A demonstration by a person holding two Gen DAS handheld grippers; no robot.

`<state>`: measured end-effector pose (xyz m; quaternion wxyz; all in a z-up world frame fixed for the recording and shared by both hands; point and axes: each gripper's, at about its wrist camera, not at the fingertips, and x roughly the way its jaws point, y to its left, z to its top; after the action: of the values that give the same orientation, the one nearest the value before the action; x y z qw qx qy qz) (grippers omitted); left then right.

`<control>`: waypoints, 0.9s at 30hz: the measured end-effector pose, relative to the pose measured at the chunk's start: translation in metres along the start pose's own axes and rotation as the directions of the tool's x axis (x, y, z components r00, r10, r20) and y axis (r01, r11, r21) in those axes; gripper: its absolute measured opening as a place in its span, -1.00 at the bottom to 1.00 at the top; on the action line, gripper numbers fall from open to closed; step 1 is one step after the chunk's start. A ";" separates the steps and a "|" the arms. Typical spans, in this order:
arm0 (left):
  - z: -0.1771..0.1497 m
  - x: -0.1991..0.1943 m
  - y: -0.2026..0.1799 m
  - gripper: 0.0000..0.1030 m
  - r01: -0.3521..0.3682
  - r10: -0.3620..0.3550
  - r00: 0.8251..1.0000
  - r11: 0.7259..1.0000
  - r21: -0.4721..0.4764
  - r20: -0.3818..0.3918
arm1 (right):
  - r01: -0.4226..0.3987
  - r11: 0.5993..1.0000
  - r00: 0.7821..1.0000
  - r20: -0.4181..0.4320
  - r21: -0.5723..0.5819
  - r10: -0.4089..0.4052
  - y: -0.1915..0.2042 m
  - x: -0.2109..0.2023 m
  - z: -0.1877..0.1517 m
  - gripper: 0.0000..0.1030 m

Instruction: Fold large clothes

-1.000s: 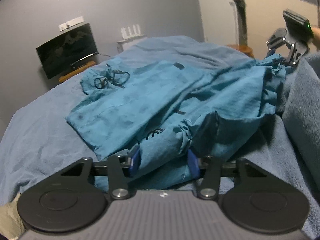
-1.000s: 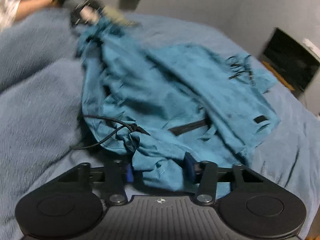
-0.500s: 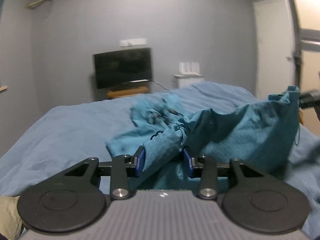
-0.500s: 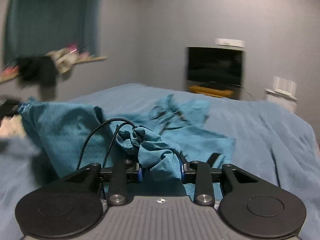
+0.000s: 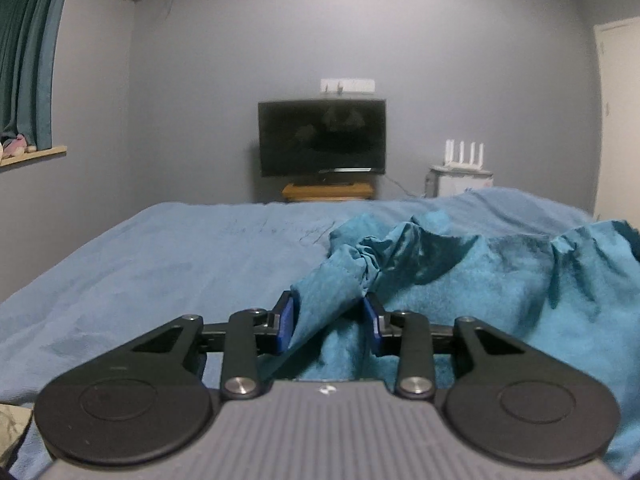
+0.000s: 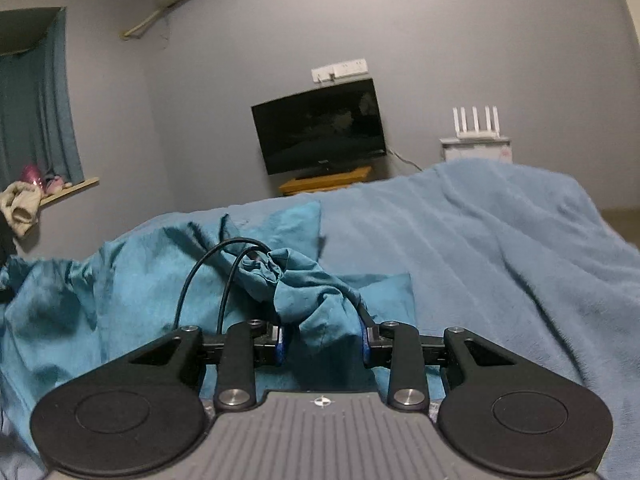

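Left claw (image 5: 329,325) and right claw (image 6: 323,338) each pinch the teal garment (image 5: 472,280) bunched ahead; carry both level, keeping the edge between them taut over the bed (image 5: 160,264).

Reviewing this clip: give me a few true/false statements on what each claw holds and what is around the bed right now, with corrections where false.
1. The left claw has teal garment fabric between its fingers. True.
2. The right claw is open and holds nothing. False: it is shut on a bunched part of the same garment.
3. A black drawstring cord loops up beside the fabric in the right claw. True.
4. The television against the far wall shows a bright picture. False: its screen is dark.
5. The garment lies spread flat on the blue bedcover. False: it is lifted and bunched between the two claws.
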<state>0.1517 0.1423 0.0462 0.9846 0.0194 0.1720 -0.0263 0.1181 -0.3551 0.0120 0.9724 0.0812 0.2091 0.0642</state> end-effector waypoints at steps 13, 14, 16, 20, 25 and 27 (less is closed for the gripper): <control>-0.066 0.089 0.030 0.34 0.021 -0.034 0.949 0.999 -0.046 -0.312 | -0.066 0.997 0.982 -0.172 0.034 0.071 -0.035 0.076 -0.035 0.30; -0.066 0.088 0.036 0.41 0.035 -0.051 0.946 0.998 -0.058 -0.320 | -0.073 0.997 0.981 -0.179 0.036 0.078 -0.036 0.075 -0.035 0.30; -0.066 0.091 0.043 0.41 0.053 -0.088 0.939 0.992 -0.113 -0.333 | -0.078 0.996 0.978 -0.189 0.036 0.083 -0.036 0.077 -0.038 0.30; -0.073 0.086 0.054 -0.32 0.078 -0.167 0.914 0.967 -0.244 -0.370 | -0.067 0.998 0.976 -0.207 -0.003 0.065 -0.034 0.075 -0.041 -0.65; -0.060 0.078 0.044 -0.86 0.090 -0.145 0.945 0.977 -0.194 -0.292 | -0.022 0.999 0.995 -0.094 0.024 0.024 -0.046 0.067 -0.031 -0.95; -0.055 0.073 0.039 -0.89 0.075 -0.116 0.964 0.982 -0.173 -0.239 | -0.006 1.000 0.999 -0.039 0.022 0.006 -0.048 0.065 -0.024 -0.95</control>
<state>0.2046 0.1809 -0.0291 0.9512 -0.0663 0.2958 -0.0571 0.1715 -0.3885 -0.0444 0.9670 0.0910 0.2283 0.0665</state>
